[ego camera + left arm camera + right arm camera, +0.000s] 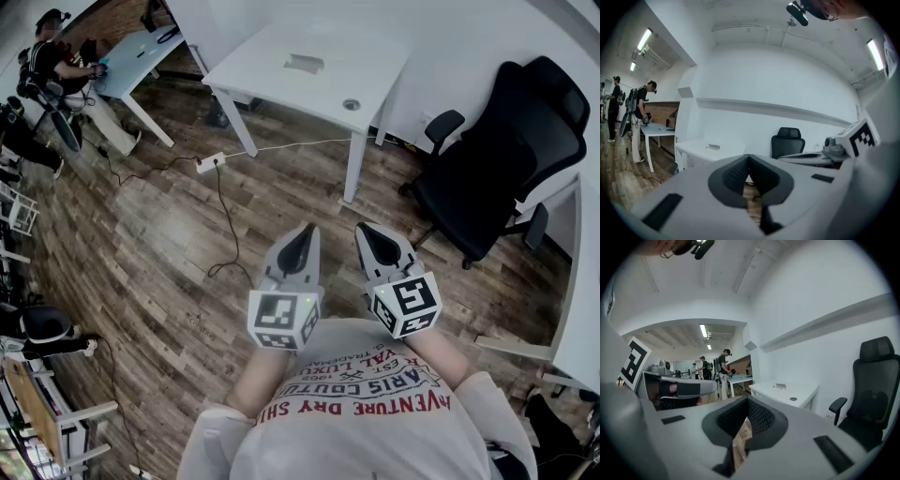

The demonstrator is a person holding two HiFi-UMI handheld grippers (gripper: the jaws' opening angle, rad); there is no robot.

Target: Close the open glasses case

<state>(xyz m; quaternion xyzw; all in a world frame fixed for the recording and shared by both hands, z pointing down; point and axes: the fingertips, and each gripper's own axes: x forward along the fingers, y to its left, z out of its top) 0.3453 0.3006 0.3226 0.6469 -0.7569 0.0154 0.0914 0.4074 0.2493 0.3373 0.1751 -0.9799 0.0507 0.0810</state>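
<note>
Hovering above the brown wood-plank floor (pixel 169 281), the left gripper (pixel 301 244) and right gripper (pixel 376 246) each had jaws pressed together on nothing; a small grey case-like object (pixel 304 64), too distant to identify, lay on the white rectangular desk (pixel 262 70).

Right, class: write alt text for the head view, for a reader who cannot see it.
Seen from above, a person holds the left claw and right claw, both shut and empty, above a wooden floor. Ahead stands a white desk bearing a small grey item, with a black office chair to its right.
</note>
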